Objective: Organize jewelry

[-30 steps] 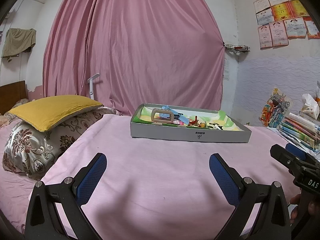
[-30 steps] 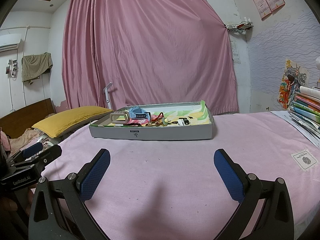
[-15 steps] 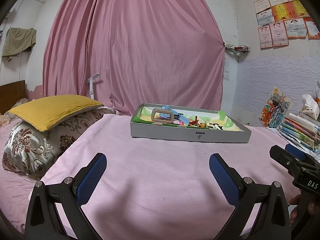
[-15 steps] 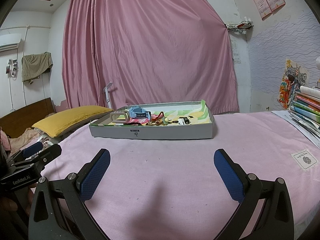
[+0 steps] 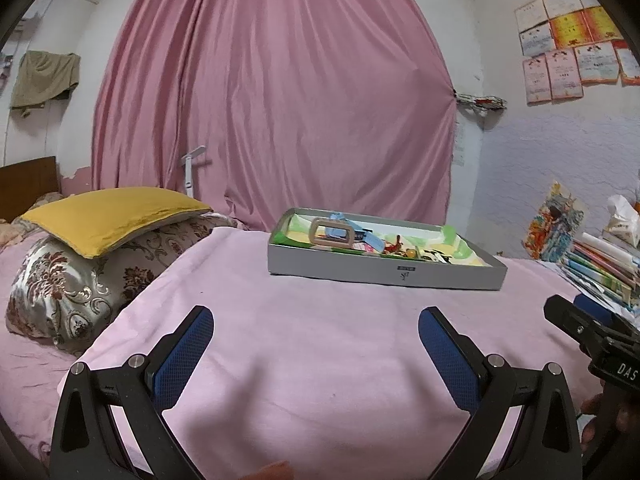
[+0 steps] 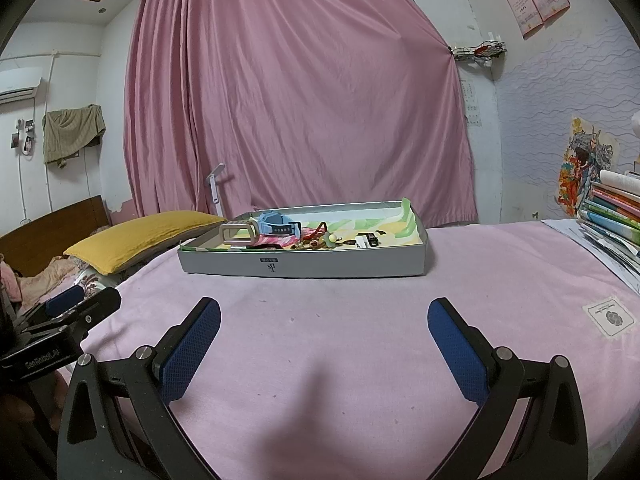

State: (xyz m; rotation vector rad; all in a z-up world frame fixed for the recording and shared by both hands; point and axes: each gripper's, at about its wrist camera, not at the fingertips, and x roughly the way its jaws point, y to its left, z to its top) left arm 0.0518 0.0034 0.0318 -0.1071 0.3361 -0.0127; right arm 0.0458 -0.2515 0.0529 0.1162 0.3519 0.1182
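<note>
Landmark: shallow grey cardboard tray point(image 5: 384, 272) with a green-and-yellow paper lining, sitting on the pink bedspread point(image 5: 312, 344).

Left gripper point(image 5: 316, 338), black frame with blue textured pads: jaws wide, nothing between them, hovering over bare bedspread on the near side of the tray and well apart from it. Right gripper point(image 6: 324, 330), same build: jaws wide too, empty, also near side of the tray. Each shows at the edge of the other's view.

Jewelry all lies inside the tray, bunched toward its left half:
- beige rectangular buckle-like frame point(image 6: 239, 234), standing on edge at the left end
- light blue strap watch point(image 6: 276, 224), just behind and beside the frame
- pink-red fabric piece point(image 6: 280, 241) below the watch
- red-brown cord tangle with a pale round bead point(image 6: 326, 239), near the middle
- small black-and-white piece point(image 6: 368, 240), right of the tangle

Right end of the tray shows bare lining. Nothing lies on the bedspread outside the tray, as far as both views show.

Judgement: neither gripper is engaged. The scene fits both an approach before sorting and a withdrawal after the pieces went in; the loose bunching does not settle which. Any reach into the tray would need to clear the near wall and pick one piece free of the cord tangle.
</note>
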